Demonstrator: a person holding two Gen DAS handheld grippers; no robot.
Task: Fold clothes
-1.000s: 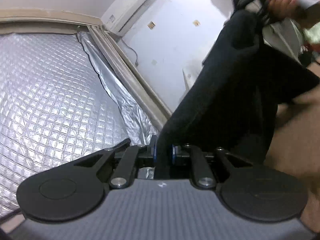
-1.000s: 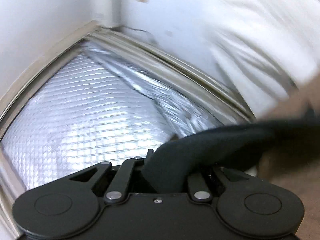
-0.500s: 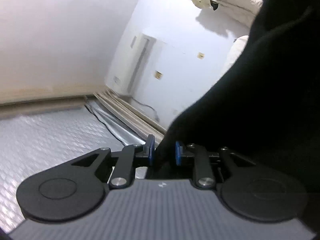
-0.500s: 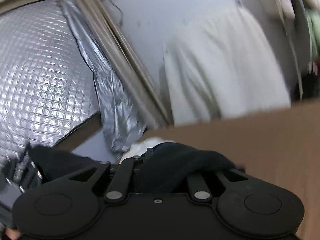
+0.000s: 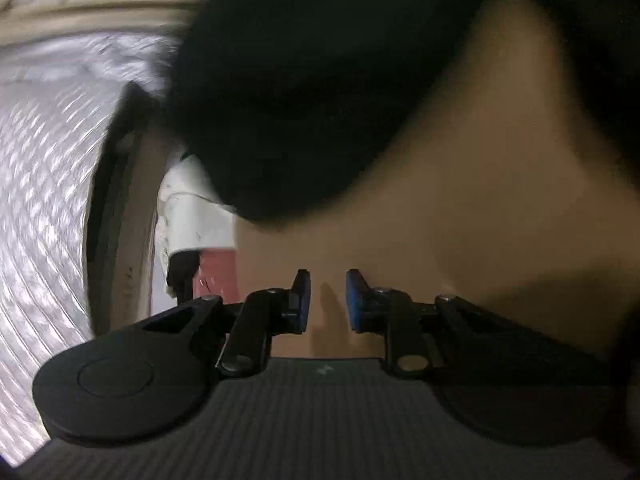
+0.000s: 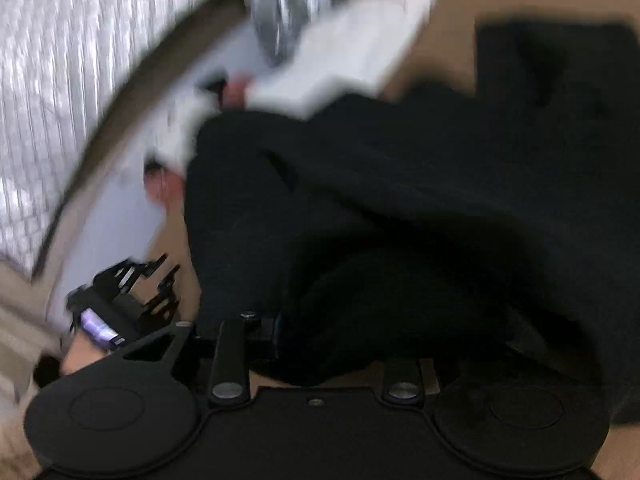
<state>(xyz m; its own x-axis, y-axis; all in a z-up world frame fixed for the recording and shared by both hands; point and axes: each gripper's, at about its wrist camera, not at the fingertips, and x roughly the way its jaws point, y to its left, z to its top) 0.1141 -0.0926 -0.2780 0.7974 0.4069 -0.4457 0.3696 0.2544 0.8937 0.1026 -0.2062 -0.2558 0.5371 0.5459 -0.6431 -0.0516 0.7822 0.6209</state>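
My left gripper (image 5: pixel 328 300) is closing on nothing. My right gripper (image 6: pixel 320 344) is opening around the black garment (image 6: pixel 400 200). It is soft and limp, so I should take a near edge.

Black tongs (image 5: pixel 328 300), blue pads (image 5: pixel 354 304), silver screws

Room in a home, apparently a bedroom. Quilted silver insulating sheet (image 5: pixel 36 184) over a window, held in a beige frame (image 5: pixel 100 4); plain brown work surface (image 5: pixel 480 200); white bundled bedding or cloth (image 6: pixel 352 48) beside it; dark garment (image 6: pixel 420 200) spread there.
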